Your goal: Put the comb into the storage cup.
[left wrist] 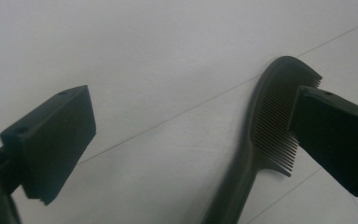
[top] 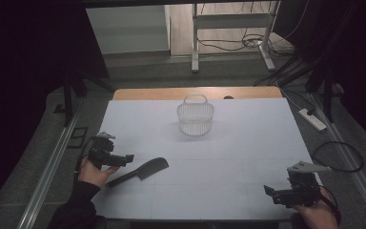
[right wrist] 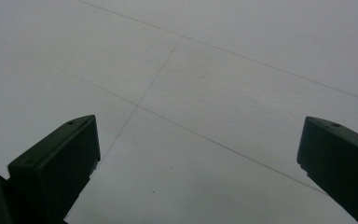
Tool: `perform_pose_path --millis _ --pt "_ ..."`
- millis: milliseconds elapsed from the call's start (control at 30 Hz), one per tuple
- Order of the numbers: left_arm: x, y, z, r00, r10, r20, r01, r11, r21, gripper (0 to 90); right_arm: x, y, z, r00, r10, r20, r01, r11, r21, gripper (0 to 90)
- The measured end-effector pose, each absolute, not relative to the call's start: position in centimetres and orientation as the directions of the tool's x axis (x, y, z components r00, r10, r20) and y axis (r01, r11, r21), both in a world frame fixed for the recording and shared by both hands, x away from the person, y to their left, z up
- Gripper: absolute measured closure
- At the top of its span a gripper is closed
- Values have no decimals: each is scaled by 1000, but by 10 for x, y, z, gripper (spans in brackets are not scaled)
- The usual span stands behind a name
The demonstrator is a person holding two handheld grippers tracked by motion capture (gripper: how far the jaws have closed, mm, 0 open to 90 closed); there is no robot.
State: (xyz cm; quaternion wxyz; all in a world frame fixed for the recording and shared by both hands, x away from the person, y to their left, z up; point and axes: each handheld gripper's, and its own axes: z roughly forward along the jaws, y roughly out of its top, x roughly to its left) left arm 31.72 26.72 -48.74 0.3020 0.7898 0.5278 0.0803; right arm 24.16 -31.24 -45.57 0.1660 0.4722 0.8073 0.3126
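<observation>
Approach step. The left tool (top: 124, 159), jaws apart and holding nothing, hovers just beside the black comb (top: 140, 172), which lies flat on the white counter (top: 248, 157) at its near left. The white basket (top: 195, 117) stands well apart, toward the far edge. The right tool (top: 272, 192), jaws likewise apart, idles at near right. Next move, by judgement: straddle the comb's handle, then close.

Left tool (top: 124, 159) gaping, right tool (top: 269, 191) gaping
</observation>
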Motion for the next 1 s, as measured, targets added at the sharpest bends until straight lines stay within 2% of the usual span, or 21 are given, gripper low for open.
perform_pose_path --millis 133,200,233,267,300,333,367,400,433,467,500,533,567,600,1000 --pt "319 270 -489 417 882 -219 800 -242 549 118 241 -312 -456 -500 866 27 658 359 662 0" --pt "320 272 -489 412 881 -234 808 -234 540 212 241 -312 -456 -501 865 27 658 360 662 0" --pt "320 273 -490 409 881 -239 813 -233 533 279 241 -312 -456 -501 865 27 658 361 661 0" --pt "320 274 -490 407 881 -240 817 -234 527 395 241 -312 -456 -503 864 27 658 362 660 0" --pt "319 275 -490 404 883 -240 820 -233 523 395 241 -312 -456 -503 864 27 658 362 660 0" --pt "319 275 -490 399 886 -237 825 -234 515 528 241 -312 -456 -506 862 26 657 366 658 0" --pt "319 276 -490 396 889 -229 826 -236 513 528 241 -312 -456 -506 862 26 657 366 658 0" --pt "318 276 -490 396 892 -216 825 -243 510 627 241 -311 -456 -508 861 25 657 369 658 0" --pt "318 277 -490 400 890 -217 825 -247 508 681 241 -311 -456 -509 860 24 657 370 657 0" --pt "317 277 -489 401 890 -220 826 -247 506 723 241 -311 -456 -509 860 24 658 371 656 0" --pt "317 277 -489 403 889 -219 826 -250 506 723 241 -311 -456 -509 860 24 658 371 656 0" --pt "316 278 -489 407 888 -215 824 -255 505 837 241 -311 -456 -509 860 24 658 372 655 0" --pt "315 278 -489 408 888 -213 823 -258 505 837 241 -311 -456 -509 860 24 658 372 655 0" --pt "314 278 -488 409 888 -209 822 -260 506 884 241 -311 -456 -509 860 23 658 372 655 0" --pt "306 290 -505 424 886 -190 837 -303 457 885 241 -310 -456 -520 854 12 650 387 654 0"
